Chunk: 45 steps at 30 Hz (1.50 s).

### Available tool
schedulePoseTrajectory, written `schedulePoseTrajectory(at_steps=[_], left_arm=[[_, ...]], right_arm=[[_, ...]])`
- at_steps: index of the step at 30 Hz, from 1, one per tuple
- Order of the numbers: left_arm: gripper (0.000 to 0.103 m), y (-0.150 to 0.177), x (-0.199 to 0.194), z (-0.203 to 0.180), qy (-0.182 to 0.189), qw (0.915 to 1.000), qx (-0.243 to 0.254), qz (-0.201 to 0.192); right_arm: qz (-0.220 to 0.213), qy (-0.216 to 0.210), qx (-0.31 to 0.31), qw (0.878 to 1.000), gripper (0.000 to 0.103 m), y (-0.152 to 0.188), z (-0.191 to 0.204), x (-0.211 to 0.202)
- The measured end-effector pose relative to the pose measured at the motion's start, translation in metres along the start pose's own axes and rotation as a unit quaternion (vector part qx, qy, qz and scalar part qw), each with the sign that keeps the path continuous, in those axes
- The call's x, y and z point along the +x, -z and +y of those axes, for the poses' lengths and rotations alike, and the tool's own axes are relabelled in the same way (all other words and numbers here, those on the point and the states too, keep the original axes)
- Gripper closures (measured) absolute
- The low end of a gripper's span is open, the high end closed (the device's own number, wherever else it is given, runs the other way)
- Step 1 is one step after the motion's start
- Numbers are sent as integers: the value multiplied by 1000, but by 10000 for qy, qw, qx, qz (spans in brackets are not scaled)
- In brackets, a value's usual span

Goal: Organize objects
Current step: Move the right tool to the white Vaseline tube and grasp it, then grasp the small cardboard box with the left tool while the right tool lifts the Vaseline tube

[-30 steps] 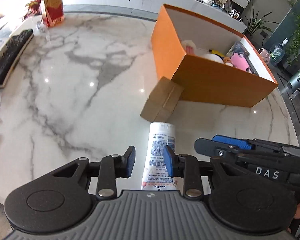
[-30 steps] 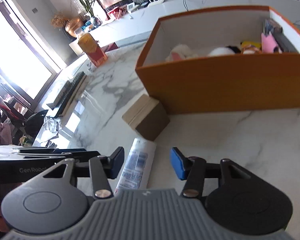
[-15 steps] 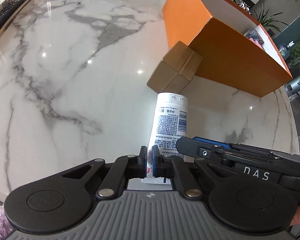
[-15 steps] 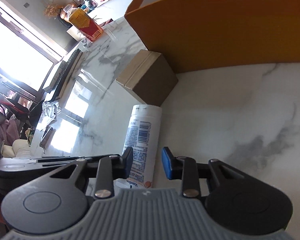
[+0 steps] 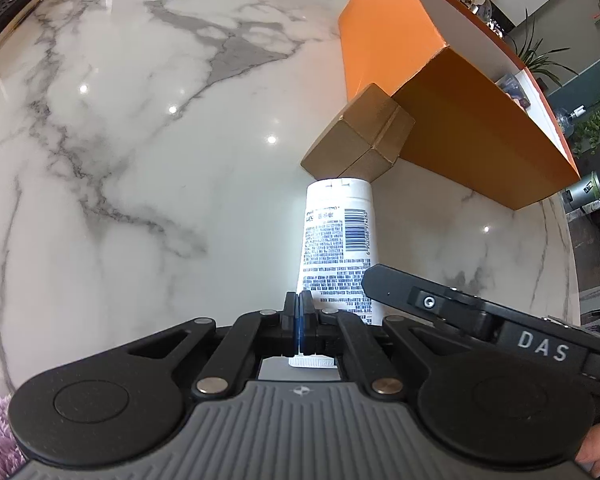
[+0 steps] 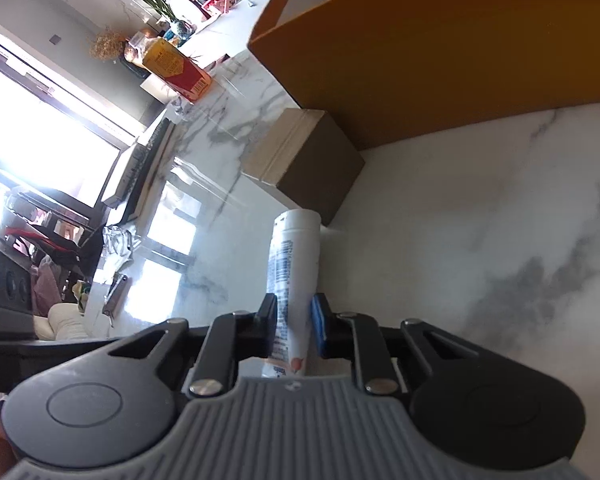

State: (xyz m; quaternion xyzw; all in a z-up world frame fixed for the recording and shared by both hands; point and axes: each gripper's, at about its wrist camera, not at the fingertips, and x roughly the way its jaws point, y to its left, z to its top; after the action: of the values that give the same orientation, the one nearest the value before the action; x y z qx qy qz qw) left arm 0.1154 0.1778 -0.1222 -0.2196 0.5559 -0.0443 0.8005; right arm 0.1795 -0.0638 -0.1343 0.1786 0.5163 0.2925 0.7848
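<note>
A white lotion tube (image 5: 338, 240) lies on the marble table, cap end toward a small brown cardboard box (image 5: 360, 140). My left gripper (image 5: 299, 316) is shut on the flat crimped tail of the tube. My right gripper (image 6: 294, 322) is shut on the tube's body (image 6: 294, 264) from the side; its arm crosses the left wrist view at lower right. The orange storage box (image 5: 460, 128) stands just behind the brown box (image 6: 304, 168).
A keyboard (image 5: 16, 4) lies at the table's far left edge. A red and yellow carton (image 6: 178, 66) stands at the far end. Plants and shelves with clutter are beyond the table. The marble top (image 5: 140, 160) stretches to the left.
Both grippers closed: the left pinched the tube's tail, the right narrowed onto its body. Both cameras dropped lower and nearer the table.
</note>
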Motion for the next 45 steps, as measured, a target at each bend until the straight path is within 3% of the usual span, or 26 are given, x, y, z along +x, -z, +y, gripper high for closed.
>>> schedulePoseTrajectory(at_steps=[11,15,26,36,39,41,45], left_arm=[[103,2,5,11,160,9993,-309,149],[103,2,4,11,64,9997,-213,101],[103,3,1,10,-23,9997,-239,31],[101,2,-7,-2,-154,9997,37,-210],[83,-2,-16,-14,-218,9981,345,-459],[57,-7,-20,-26,-310,9951,660,-675],[37,-21,-24,-51,-470,9843,1318,-1076]], right_arm=[[-59,-29,-282,9996,82,4,23,7],[-29,318,-481,9983,81,7,27,7],[126,315,-425,9985,86,11,23,15],[-647,599,-848,9925,88,-2,39,-35],[-893,790,-899,9888,88,-9,36,-51],[-1007,967,-962,9855,89,-13,32,-59],[-1222,1204,-912,9809,89,-22,19,-73]])
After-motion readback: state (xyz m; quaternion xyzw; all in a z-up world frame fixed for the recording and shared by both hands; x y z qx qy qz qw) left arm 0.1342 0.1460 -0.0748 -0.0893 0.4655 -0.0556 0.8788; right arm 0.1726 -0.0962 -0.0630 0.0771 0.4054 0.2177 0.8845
